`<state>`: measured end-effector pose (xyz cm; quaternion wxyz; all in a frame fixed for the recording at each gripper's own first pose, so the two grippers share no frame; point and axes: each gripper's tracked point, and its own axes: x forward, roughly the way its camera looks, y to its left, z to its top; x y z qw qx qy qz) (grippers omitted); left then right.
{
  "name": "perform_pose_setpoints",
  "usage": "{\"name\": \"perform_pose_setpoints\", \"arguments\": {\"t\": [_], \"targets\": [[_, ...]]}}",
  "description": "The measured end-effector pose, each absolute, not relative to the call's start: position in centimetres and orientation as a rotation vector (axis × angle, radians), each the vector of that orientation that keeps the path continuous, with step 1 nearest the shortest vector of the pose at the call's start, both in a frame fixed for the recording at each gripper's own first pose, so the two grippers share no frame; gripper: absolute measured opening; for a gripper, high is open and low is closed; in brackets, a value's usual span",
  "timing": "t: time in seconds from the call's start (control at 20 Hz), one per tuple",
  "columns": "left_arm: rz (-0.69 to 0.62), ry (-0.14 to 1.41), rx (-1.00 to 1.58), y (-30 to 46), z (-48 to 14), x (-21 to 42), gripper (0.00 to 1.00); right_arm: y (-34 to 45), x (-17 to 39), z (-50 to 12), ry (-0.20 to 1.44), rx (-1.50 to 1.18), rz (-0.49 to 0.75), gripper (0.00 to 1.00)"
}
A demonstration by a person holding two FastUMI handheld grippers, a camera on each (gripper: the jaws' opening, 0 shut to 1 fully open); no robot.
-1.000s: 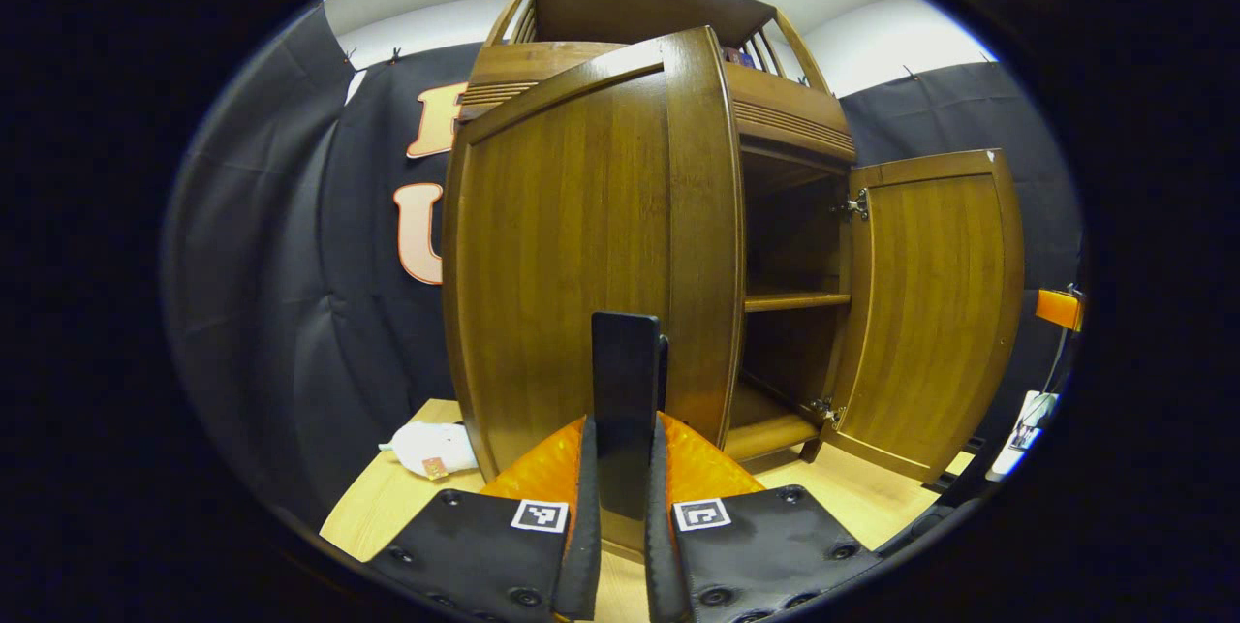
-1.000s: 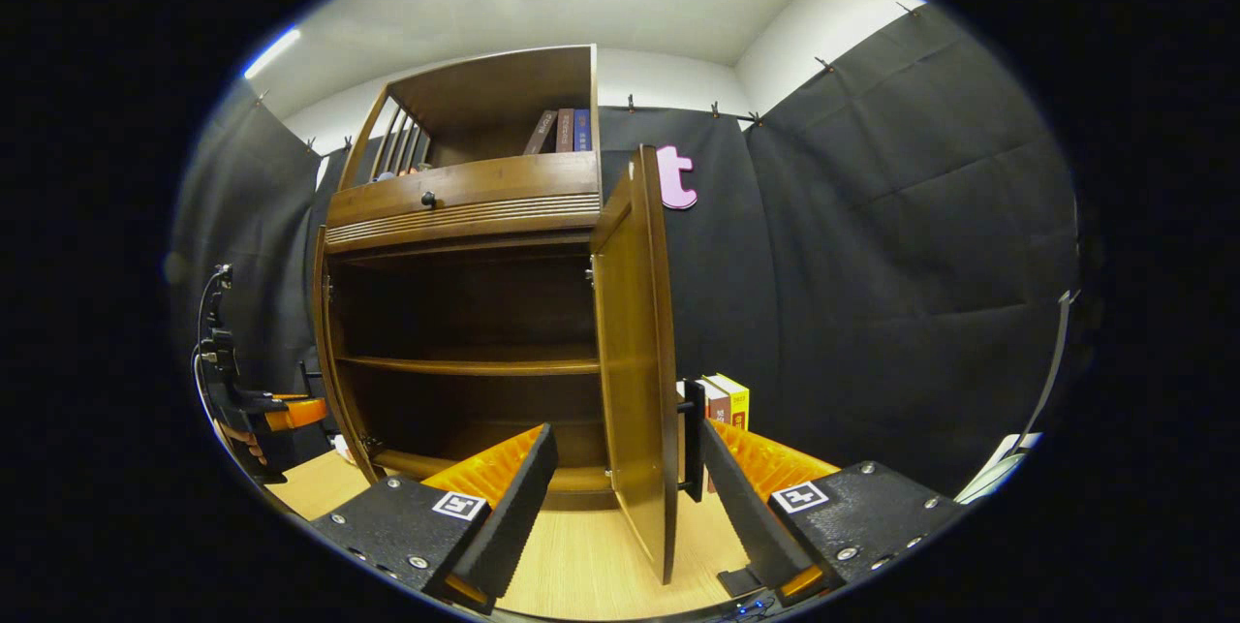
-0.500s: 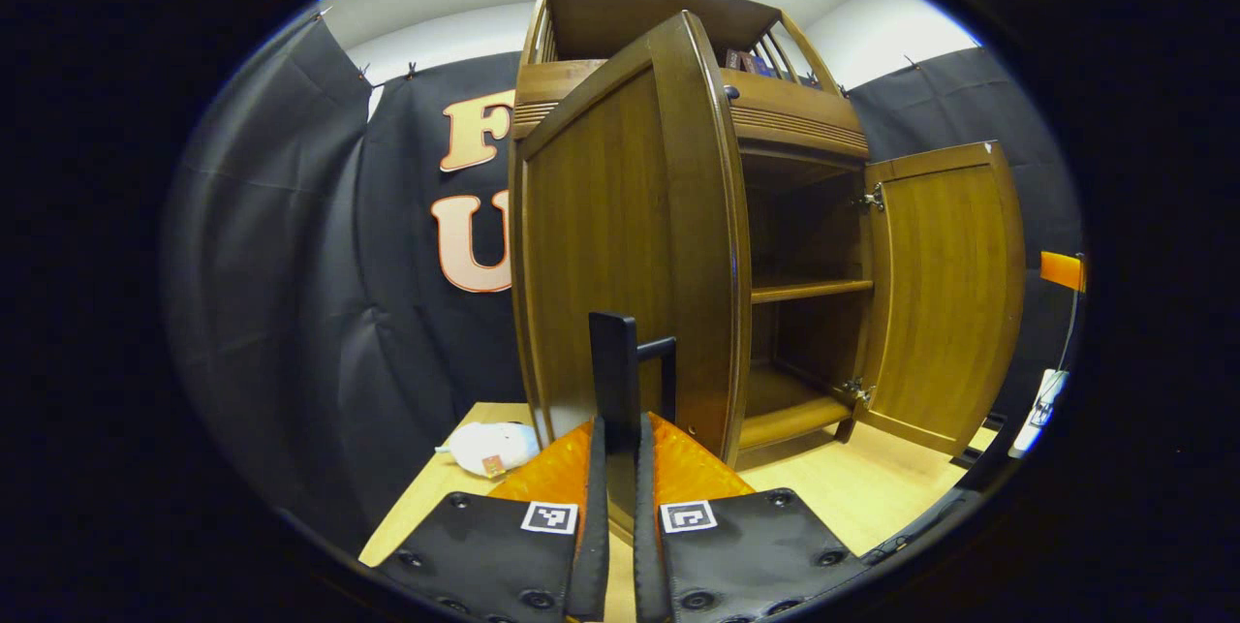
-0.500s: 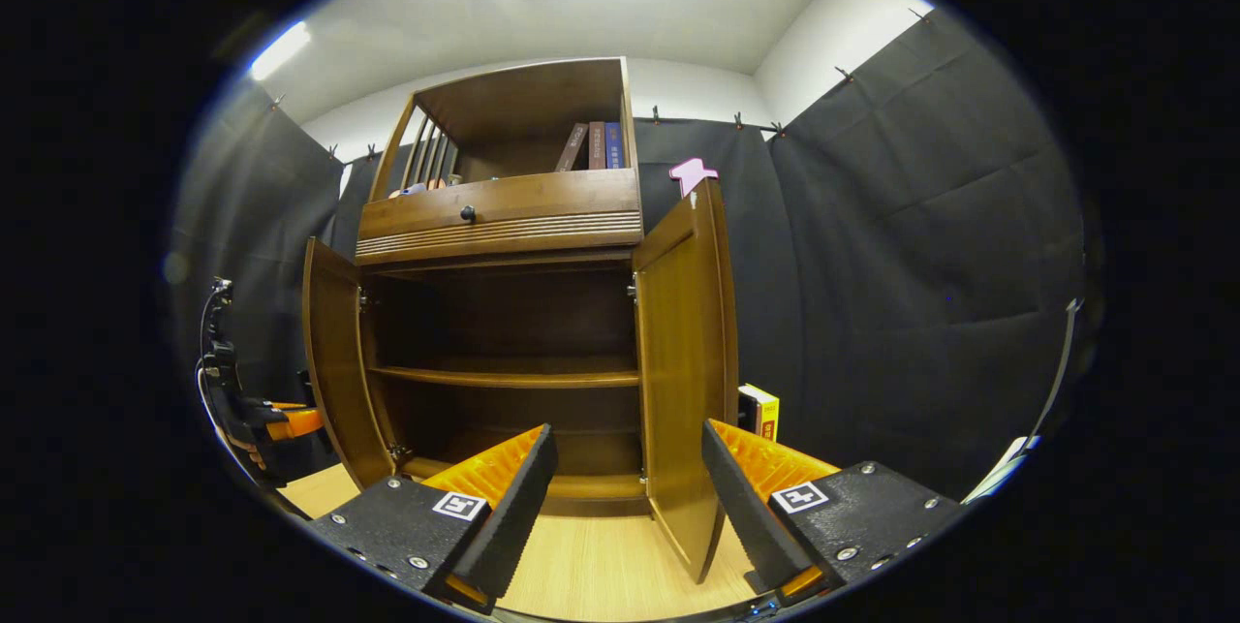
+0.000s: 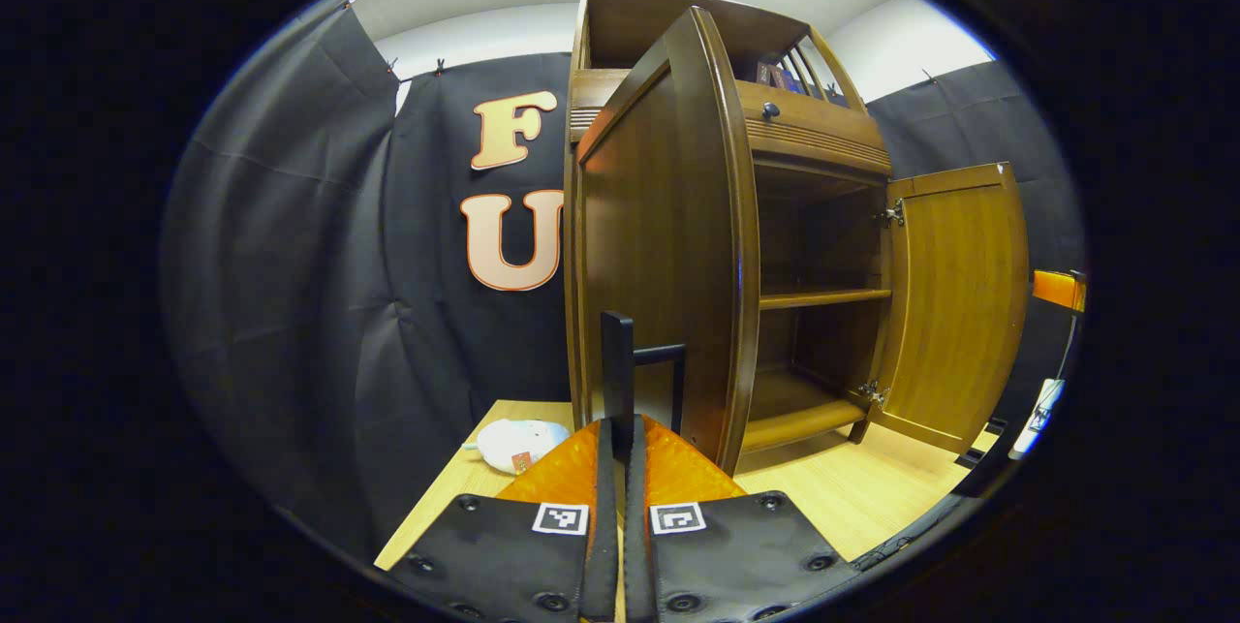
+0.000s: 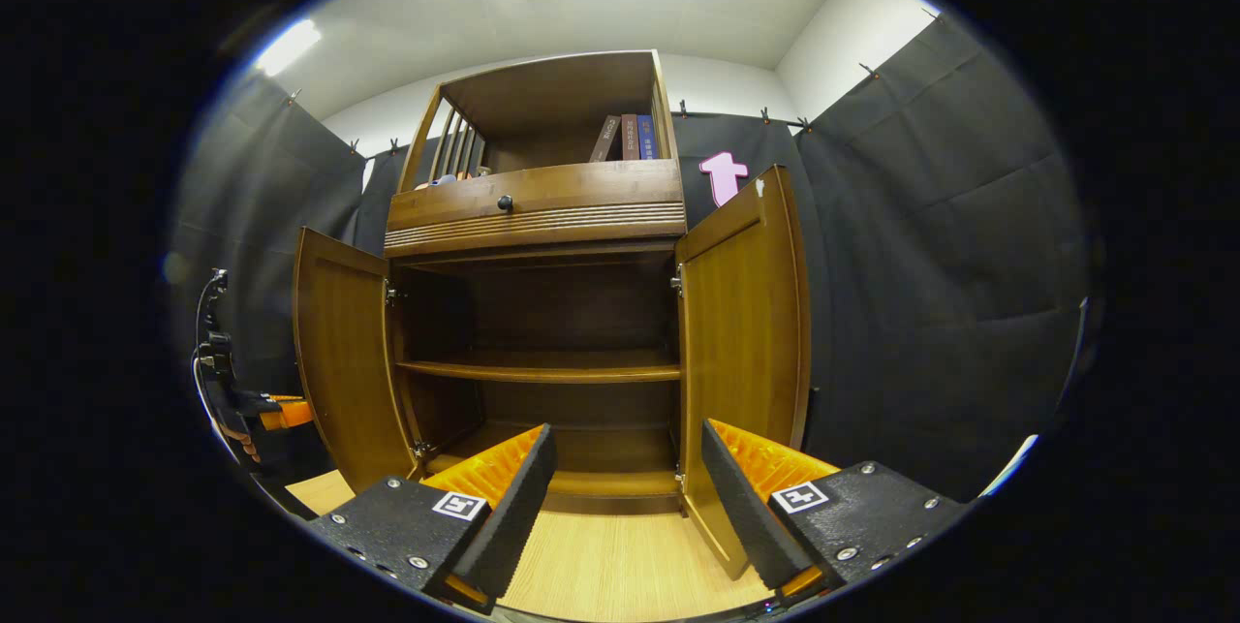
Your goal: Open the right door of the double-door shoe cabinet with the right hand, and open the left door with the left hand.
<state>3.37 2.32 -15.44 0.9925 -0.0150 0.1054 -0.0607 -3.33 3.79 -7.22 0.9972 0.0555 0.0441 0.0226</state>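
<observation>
both doors of the shoe cabinet (image 6: 542,216) stand swung out, the left gripper (image 5: 616,468) clenched on the left door's handle (image 5: 620,381), the right gripper (image 6: 620,487) released before the cabinet.

Brown wooden shoe cabinet (image 6: 542,216), left door (image 6: 344,352) and right door (image 6: 741,332) swung open

The shoe cabinet (image 6: 542,216) was brown wood with a smooth, satin varnish; its left door (image 5: 668,255) caught a glossy streak of light along its edge, and the right door (image 6: 741,332) showed plain vertical grain. Small hinges (image 5: 891,213) looked like bright metal. The door handle (image 5: 617,376) was matt and dark. The tabletop (image 6: 601,575) was pale, fine-grained wood. A soft white cloth toy (image 5: 518,442) lay near the wall.
</observation>
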Motion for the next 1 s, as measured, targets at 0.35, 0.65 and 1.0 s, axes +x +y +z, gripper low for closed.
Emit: {"name": "perform_pose_setpoints", "arguments": {"t": [0.35,0.65,1.0], "targets": [[-0.052,0.213,-0.057,8.4,-15.3,3.4,0.09,5.6,-1.9,-7.0,0.083,0.135,0.065,0.92],[-0.018,0.209,0.012,10.4,-15.5,3.1,0.07,7.4,-1.2,-7.4,0.087,0.109,0.09,0.92],[0.081,0.189,0.004,14.2,-14.4,0.2,0.08,7.8,-1.1,-7.6,0.096,0.116,0.1,0.92]]}}
